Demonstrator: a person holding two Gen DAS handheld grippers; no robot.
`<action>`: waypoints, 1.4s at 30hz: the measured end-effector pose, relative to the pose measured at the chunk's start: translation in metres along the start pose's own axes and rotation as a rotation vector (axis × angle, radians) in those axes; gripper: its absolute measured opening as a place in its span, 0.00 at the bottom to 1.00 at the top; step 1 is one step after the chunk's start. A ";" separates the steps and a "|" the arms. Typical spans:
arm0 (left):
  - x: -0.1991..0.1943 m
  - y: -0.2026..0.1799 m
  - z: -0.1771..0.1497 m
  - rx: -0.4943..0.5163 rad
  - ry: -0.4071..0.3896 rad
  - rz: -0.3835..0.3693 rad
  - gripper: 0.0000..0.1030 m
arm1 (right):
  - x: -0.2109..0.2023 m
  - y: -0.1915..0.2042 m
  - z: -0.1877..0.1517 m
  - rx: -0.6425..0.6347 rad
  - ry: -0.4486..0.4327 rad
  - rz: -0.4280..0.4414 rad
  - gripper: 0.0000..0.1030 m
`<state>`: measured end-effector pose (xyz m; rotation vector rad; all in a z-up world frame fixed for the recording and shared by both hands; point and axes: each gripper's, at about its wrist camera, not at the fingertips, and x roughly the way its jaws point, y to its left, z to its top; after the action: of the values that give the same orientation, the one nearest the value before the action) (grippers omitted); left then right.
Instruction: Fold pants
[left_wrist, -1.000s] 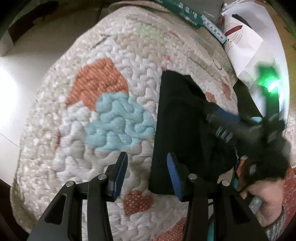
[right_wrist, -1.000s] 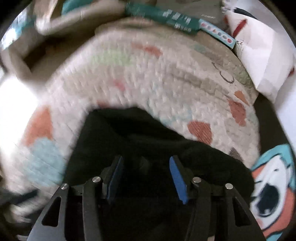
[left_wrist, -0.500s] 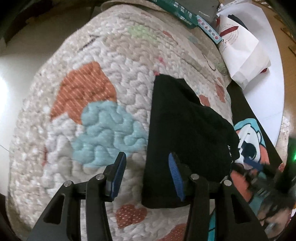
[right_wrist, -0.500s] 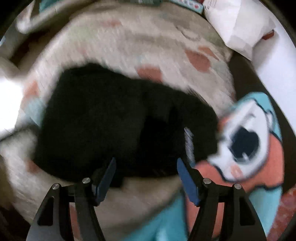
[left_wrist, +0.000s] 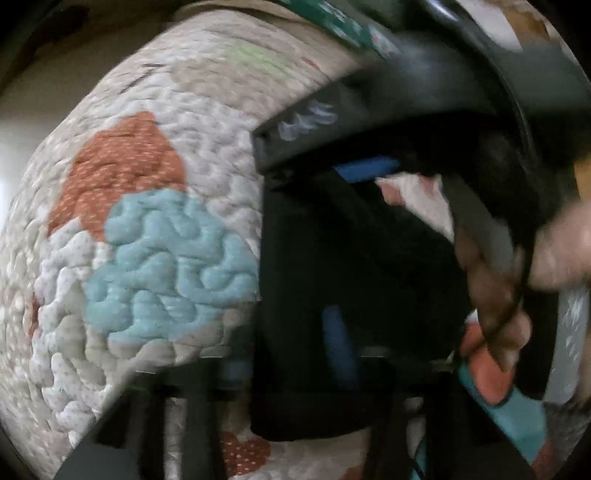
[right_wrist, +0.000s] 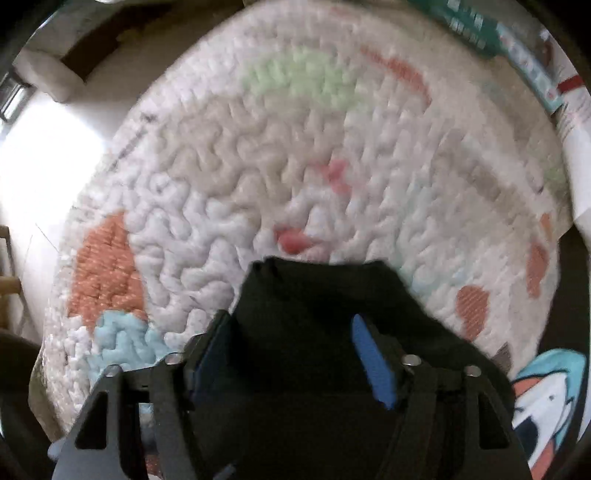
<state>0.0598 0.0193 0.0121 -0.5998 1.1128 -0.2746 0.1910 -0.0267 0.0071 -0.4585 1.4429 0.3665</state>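
Left wrist view: the left gripper (left_wrist: 288, 354) was blurred at the bottom of the frame, its jaws closing, with one blue pad (left_wrist: 338, 343) showing against dark cloth. The black pants (left_wrist: 351, 280), folded into a compact block, lay on a quilted blanket (left_wrist: 155, 229) of white, orange and light blue patches. The near edge of the pants sat at and between the fingers; whether the pads were pressing the fabric could not be told through the blur. Beyond the fingers and to their right, the right gripper (left_wrist: 369, 170) crossed over the far part of the pants, held by a person's hand (left_wrist: 517, 280).

Right wrist view: the right gripper (right_wrist: 291, 354) pointed down at the pants (right_wrist: 321, 306), its jaws closing but visibly apart. The black fabric filled the gap between the two blue pads (right_wrist: 373, 362) and reached a little past their tips. The blanket (right_wrist: 295, 166) spread beyond the fingers and on both sides.
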 end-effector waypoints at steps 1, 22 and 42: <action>0.002 -0.002 0.000 0.011 0.006 0.008 0.11 | -0.002 -0.002 -0.002 0.015 -0.009 0.023 0.21; -0.057 0.070 0.023 -0.225 -0.069 0.079 0.14 | -0.036 0.070 0.032 -0.031 -0.136 0.181 0.23; -0.098 0.071 0.038 -0.214 -0.181 0.056 0.41 | -0.094 -0.201 -0.225 0.934 -0.553 0.301 0.65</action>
<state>0.0464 0.1368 0.0567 -0.7668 0.9884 -0.0511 0.0899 -0.3113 0.1018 0.5849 0.9857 0.0158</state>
